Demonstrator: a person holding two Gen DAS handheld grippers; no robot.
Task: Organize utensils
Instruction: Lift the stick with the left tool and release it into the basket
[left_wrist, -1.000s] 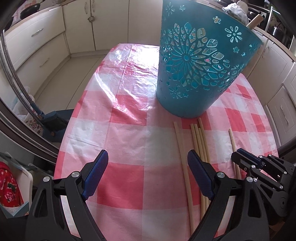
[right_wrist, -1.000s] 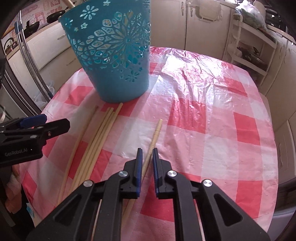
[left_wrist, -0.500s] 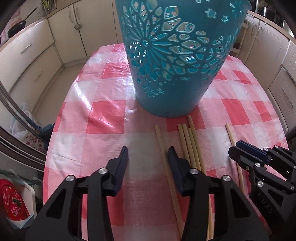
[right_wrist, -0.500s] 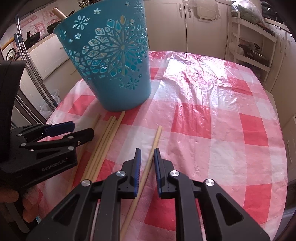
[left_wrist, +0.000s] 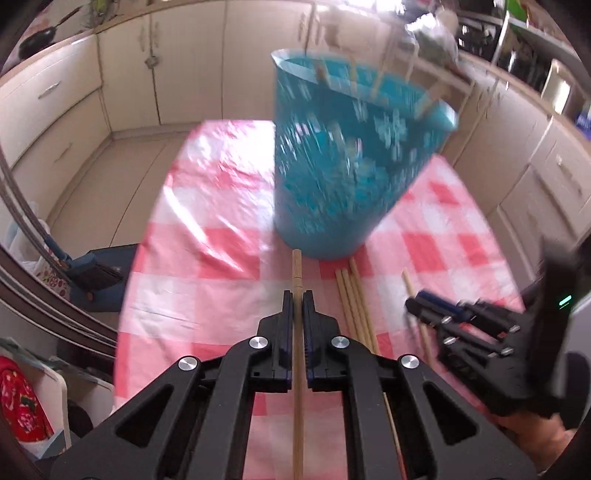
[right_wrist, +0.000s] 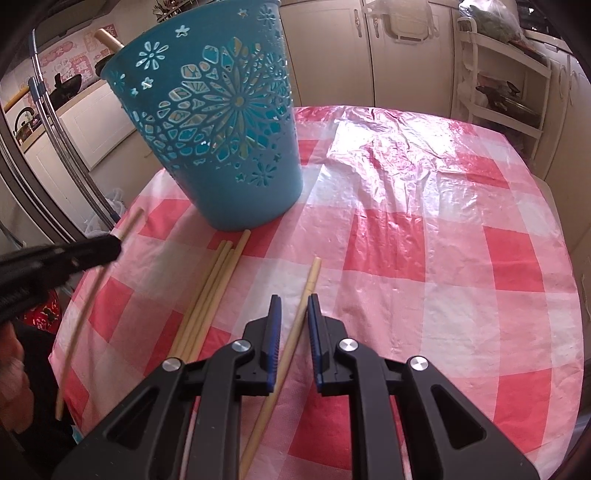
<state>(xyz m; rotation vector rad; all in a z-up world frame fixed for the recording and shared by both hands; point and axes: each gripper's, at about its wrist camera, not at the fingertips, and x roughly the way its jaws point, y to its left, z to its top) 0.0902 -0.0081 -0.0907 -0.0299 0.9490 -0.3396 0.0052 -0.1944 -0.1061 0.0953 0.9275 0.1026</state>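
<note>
My left claw (left_wrist: 297, 301) has snapped tight on one long wooden stick (left_wrist: 297, 273), tip near the blue basket (left_wrist: 351, 162). My right claw (right_wrist: 294, 306) sits nearly closed astride another stick (right_wrist: 309, 282) on the checked tablecloth (right_wrist: 424, 258); contact unclear.

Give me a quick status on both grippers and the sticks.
Left gripper shut on one wooden stick. Right gripper straddles another stick, jaws narrow. Teal basket ahead, three sticks loose between.

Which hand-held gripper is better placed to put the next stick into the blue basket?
Left. The left hand-held gripper is shut on a stick that points at the blue basket. The right hand-held gripper only straddles another stick lying on the tablecloth.
</note>
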